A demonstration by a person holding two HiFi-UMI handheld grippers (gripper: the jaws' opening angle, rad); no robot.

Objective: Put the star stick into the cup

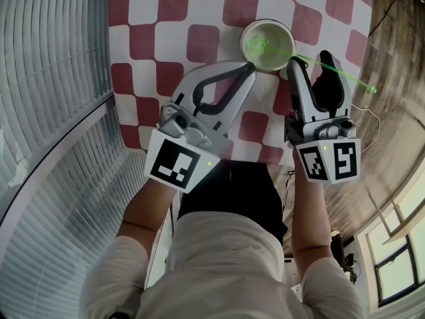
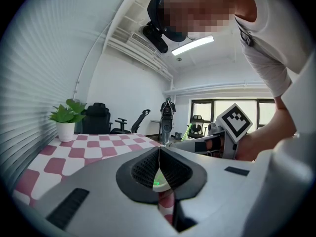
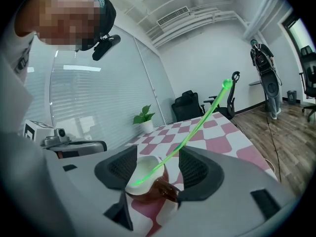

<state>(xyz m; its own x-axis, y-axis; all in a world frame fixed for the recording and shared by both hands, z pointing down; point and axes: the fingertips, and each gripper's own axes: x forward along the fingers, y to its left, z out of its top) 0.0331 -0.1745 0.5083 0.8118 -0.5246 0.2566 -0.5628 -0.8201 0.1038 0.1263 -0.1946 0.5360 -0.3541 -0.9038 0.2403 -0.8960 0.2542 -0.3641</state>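
A pale cup (image 1: 244, 42) stands on the red-and-white checked table (image 1: 172, 18) at the far middle. The green star stick (image 1: 332, 73) leans in it, star end down inside and its long shaft slanting out over the rim to the right. My right gripper (image 1: 311, 64) is at the cup's right side, open. In the right gripper view the stick (image 3: 197, 125) runs through the gap between the pads without touching them, and the cup (image 3: 140, 168) sits just below. My left gripper (image 1: 247, 68) is shut and empty, its tips by the cup's near-left rim.
A small potted plant (image 2: 65, 117) stands at the table's far corner. The table's right edge (image 1: 364, 38) drops to a wooden floor. Window blinds (image 1: 53, 78) run along the left. Office chairs (image 2: 98, 116) stand beyond the table.
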